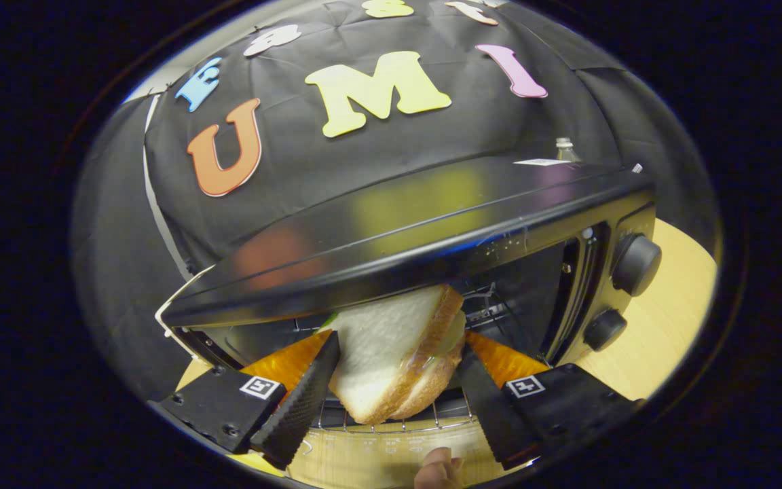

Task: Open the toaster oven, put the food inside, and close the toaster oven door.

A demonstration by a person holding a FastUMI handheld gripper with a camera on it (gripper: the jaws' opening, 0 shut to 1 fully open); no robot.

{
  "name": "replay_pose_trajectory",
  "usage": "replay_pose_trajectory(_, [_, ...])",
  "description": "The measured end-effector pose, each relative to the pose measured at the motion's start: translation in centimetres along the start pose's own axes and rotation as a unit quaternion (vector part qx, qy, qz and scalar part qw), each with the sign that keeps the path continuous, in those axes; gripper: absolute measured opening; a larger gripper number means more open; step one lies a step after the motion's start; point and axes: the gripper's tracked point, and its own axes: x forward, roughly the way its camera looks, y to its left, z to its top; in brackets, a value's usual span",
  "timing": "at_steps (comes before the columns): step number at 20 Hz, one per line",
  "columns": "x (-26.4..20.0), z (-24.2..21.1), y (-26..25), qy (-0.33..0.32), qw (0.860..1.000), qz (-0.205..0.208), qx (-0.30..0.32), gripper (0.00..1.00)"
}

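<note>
The hand-held gripper (391,380) grasps a sandwich (394,356) of white bread, both fingers pressing its sides, right at the mouth of the open toaster oven (432,224). The sandwich's upper corner sits just under the oven's glossy black top edge, with the wire rack (391,418) below it. Two round knobs (635,263) line the oven's right panel. The pale wooden bench (669,305) extends to the right. A fingertip (440,468) shows below.

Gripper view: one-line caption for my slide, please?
Gripper jaws shut on a sandwich, holding it over the wire rack at the open toaster oven mouth.
</note>
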Motion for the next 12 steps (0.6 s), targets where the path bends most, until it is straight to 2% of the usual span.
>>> replay_pose_trajectory(6, [-1.8, 2.6, 0.6, -0.054, 0.996, -0.012, -0.064, 1.00])
replay_pose_trajectory(9, [-2.1, 0.9, -0.5, -0.006, 0.995, -0.031, -0.097, 1.00])
replay_pose_trajectory(12, [-3.0, 0.5, -0.6, 0.022, 0.997, -0.013, -0.069, 1.00])
